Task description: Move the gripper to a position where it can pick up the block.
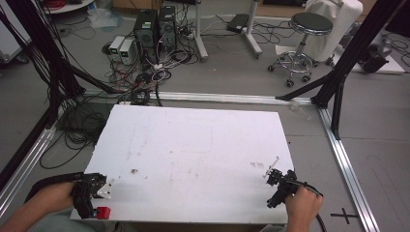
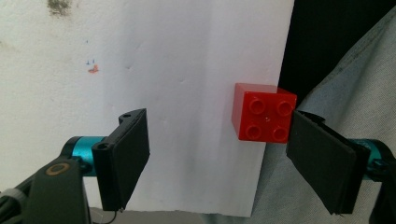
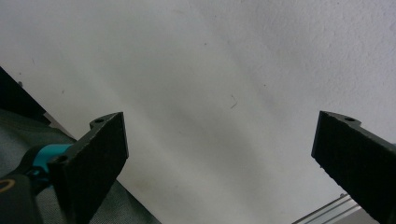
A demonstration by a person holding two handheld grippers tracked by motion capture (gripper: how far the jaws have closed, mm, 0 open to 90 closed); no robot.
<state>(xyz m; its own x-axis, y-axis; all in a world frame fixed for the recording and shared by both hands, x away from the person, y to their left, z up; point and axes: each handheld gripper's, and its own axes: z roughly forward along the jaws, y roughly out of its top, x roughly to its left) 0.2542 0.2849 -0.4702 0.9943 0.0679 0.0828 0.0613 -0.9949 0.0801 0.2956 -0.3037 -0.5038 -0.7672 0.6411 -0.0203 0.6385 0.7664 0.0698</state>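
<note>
At the near left corner of the white foam-board desk, a small red square four-stud plastic brick sits right on the edge, just beside the wide-open, empty left gripper, nearest its right-hand finger and not yet between the two. The right gripper, also spread wide and empty, hovers over bare board at the near right edge, well apart from the brick. Beyond the far edge, a round black stool stands on the floor.
</note>
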